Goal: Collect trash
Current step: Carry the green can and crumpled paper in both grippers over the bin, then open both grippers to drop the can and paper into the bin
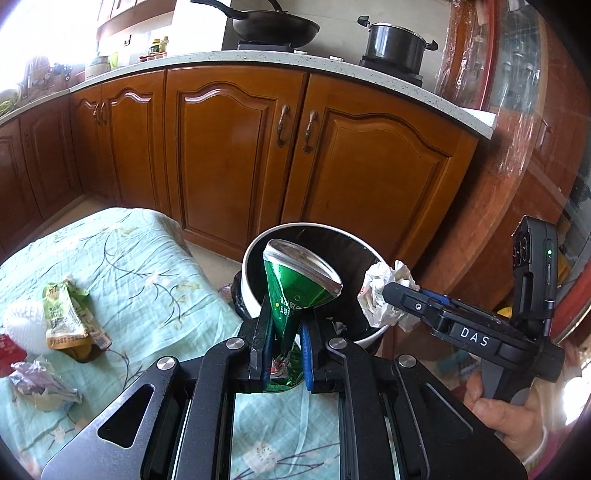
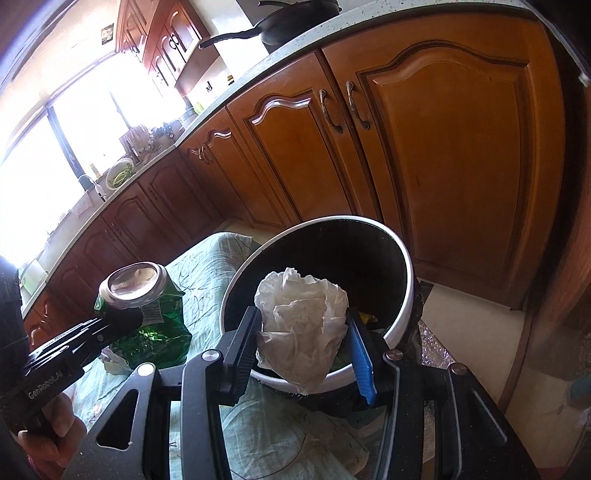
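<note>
My left gripper (image 1: 283, 314) is shut on a crushed green can (image 1: 295, 284), its silver end pointing up over the near rim of a white bin with a black liner (image 1: 255, 243). From the right wrist view the same can (image 2: 159, 325) hangs above the cloth, left of the bin (image 2: 406, 280). My right gripper (image 2: 301, 325) is shut on a crumpled white paper wad (image 2: 303, 325), held over the bin's mouth. In the left wrist view that wad (image 1: 380, 291) sits at the bin's right rim, at the right gripper's tip (image 1: 388, 291).
A table with a pale green floral cloth (image 1: 140, 266) holds a green snack pouch (image 1: 66, 317), white foam netting (image 1: 22, 325), a red wrapper (image 1: 9, 354) and crumpled foil (image 1: 40, 384). Wooden cabinets (image 1: 229, 155) stand behind the bin; a wok (image 1: 277, 26) and pot (image 1: 395, 44) sit on the counter.
</note>
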Tool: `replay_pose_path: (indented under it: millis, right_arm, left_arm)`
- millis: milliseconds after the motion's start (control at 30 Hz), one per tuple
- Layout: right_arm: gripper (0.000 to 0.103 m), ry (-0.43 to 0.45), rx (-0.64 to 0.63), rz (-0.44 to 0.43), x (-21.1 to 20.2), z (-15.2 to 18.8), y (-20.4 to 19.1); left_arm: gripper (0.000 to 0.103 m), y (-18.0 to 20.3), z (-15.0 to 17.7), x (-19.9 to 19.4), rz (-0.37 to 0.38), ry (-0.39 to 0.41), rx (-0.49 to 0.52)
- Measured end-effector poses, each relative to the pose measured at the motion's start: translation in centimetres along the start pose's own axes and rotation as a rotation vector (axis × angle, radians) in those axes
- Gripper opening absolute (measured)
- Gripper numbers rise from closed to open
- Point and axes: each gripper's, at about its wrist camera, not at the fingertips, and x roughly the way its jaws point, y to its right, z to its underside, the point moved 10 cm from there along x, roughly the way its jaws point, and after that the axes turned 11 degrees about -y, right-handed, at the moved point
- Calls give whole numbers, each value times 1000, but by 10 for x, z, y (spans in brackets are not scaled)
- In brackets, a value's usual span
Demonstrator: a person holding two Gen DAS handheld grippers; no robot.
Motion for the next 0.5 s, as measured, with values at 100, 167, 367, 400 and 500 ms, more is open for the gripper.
replay_pose_path:
  millis: [100, 167, 367, 400, 500]
  right_arm:
    - [47, -1, -1, 17, 1, -4, 6]
    - [47, -3, -2, 26, 3, -8, 10]
    - [47, -18, -8, 46, 10, -15, 17]
    - [47, -24, -10, 50, 11, -14, 18]
    - [47, -40, -14, 60, 16, -16, 20]
  left_arm:
    - [11, 5, -9, 9, 6, -9, 10]
    - [11, 7, -15, 17, 13, -21, 10]
    - [11, 12, -25, 40, 25, -66, -2]
    - [11, 13, -27, 44, 23, -73, 0]
    - [11, 14, -31, 57, 16, -99, 10]
